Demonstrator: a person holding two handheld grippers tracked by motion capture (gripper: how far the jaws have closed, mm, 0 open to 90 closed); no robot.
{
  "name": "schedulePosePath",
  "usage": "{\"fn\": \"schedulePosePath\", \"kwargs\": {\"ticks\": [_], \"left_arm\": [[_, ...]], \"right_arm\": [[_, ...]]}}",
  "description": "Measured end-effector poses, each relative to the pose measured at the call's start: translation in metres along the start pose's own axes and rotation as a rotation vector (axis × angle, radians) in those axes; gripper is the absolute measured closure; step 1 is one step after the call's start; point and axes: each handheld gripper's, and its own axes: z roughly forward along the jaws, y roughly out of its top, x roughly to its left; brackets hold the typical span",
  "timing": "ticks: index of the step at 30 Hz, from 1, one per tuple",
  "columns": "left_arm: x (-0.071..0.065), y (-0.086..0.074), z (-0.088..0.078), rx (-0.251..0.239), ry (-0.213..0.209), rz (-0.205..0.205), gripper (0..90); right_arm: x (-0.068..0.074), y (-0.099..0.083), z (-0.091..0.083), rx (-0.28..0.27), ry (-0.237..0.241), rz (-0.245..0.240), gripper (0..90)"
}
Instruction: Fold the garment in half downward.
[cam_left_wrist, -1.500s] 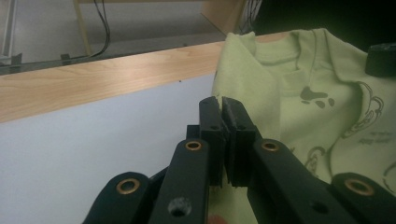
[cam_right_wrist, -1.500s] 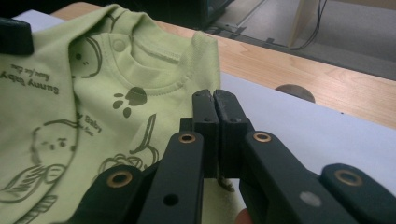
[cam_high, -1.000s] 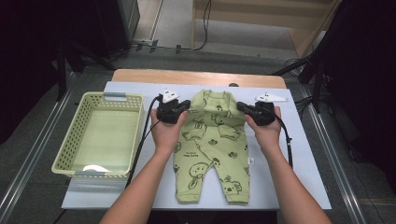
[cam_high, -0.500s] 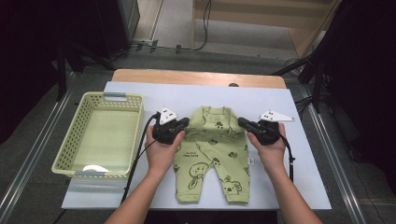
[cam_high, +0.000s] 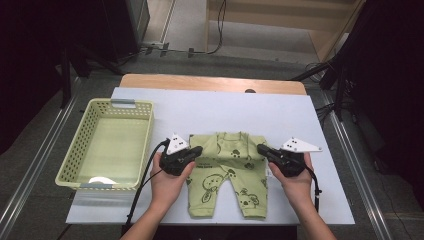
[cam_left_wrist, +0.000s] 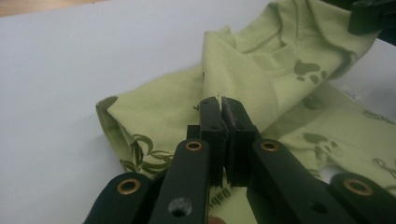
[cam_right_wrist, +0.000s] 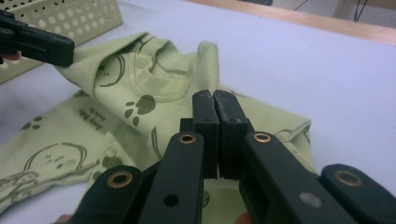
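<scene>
Romper (cam_high: 227, 172), soft green cotton w/ paw prints, top half folded down over its legs, on white table (cam_high: 280, 115); left gripper (cam_high: 196, 151) & right gripper (cam_high: 261, 149) each clenched on a folded shoulder

The folded-over top of the green baby romper (cam_high: 227, 172) is covering its own chest, and the print there is too small to read from the high view. The left gripper (cam_high: 196, 152) and right gripper (cam_high: 263, 151) are hiding the cloth pinched between their jaws. The basket (cam_right_wrist: 60, 16) is being cut off by the right gripper view's top edge.
</scene>
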Motion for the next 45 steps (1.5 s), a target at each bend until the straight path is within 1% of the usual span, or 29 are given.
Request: {"fn": "schedulePosePath", "kwargs": {"ticks": [5,7,8,11,13,14,15,16,17,19,21,23,26,28,30,32,35,37,39,40,41,42,45], "left_arm": [[-0.004,-0.011,-0.005,0.032,-0.025,0.004,87.9],[-0.005,-0.016,-0.005,0.047,-0.039,-0.005,87.9],[-0.006,-0.019,-0.005,0.056,-0.042,-0.003,87.9],[-0.007,-0.027,-0.003,0.089,-0.052,0.002,87.9],[-0.007,-0.031,0.0,0.12,-0.053,0.009,87.6],[-0.006,-0.032,0.002,0.133,-0.059,0.0,86.4],[-0.006,-0.032,0.003,0.138,-0.058,-0.004,81.6],[-0.007,-0.032,0.004,0.136,-0.046,0.001,72.6],[-0.009,-0.03,0.004,0.125,-0.039,0.004,65.9],[-0.012,-0.024,0.005,0.104,-0.043,0.003,54.6],[-0.014,-0.016,0.008,0.094,-0.045,0.012,52.2],[-0.015,-0.008,0.015,0.092,-0.044,0.017,50.2],[-0.014,0.001,0.024,0.094,-0.046,0.008,49.9],[-0.014,0.005,0.031,0.096,-0.055,0.003,49.9],[-0.014,0.008,0.037,0.103,-0.059,-0.007,50.0],[-0.014,0.01,0.042,0.109,-0.066,-0.015,50.1],[-0.013,0.01,0.046,0.119,-0.067,-0.018,51.3],[-0.012,0.01,0.046,0.116,-0.068,-0.023,55.6],[-0.011,0.011,0.045,0.114,-0.074,-0.018,61.6],[-0.011,0.011,0.044,0.114,-0.076,-0.01,64.7],[-0.011,0.012,0.043,0.107,-0.075,-0.01,67.5],[-0.012,0.012,0.042,0.106,-0.077,-0.007,70.6],[-0.011,0.012,0.04,0.102,-0.08,-0.001,76.8]], "right_arm": [[0.004,-0.013,-0.002,0.012,0.01,0.017,86.4],[0.005,-0.018,-0.003,0.017,0.015,0.017,86.4],[0.006,-0.02,-0.003,0.02,0.017,0.018,86.4],[0.008,-0.028,-0.002,0.043,0.022,0.021,86.4],[0.008,-0.033,0.0,0.062,0.024,0.029,86.3],[0.008,-0.035,0.001,0.074,0.024,0.035,86.2],[0.007,-0.036,0.002,0.08,0.027,0.039,86.0],[0.006,-0.037,0.003,0.081,0.032,0.04,85.9],[0.006,-0.037,0.004,0.084,0.031,0.041,85.9],[0.006,-0.036,0.005,0.088,0.032,0.042,85.9],[0.007,-0.037,0.006,0.093,0.032,0.04,85.9],[0.007,-0.038,0.007,0.1,0.032,0.043,85.8],[0.005,-0.04,0.008,0.108,0.034,0.058,85.6],[0.005,-0.041,0.009,0.109,0.035,0.057,85.4],[0.005,-0.042,0.009,0.121,0.033,0.06,85.4],[0.005,-0.042,0.01,0.123,0.032,0.059,85.4],[0.004,-0.042,0.011,0.128,0.03,0.055,84.4],[0.004,-0.041,0.011,0.123,0.038,0.064,79.5],[0.003,-0.039,0.011,0.111,0.053,0.067,71.0],[0.003,-0.037,0.012,0.107,0.049,0.064,66.9],[0.003,-0.035,0.013,0.103,0.043,0.059,63.2],[0.004,-0.032,0.014,0.102,0.042,0.065,60.3],[0.005,-0.025,0.02,0.108,0.059,0.057,56.1]]}}
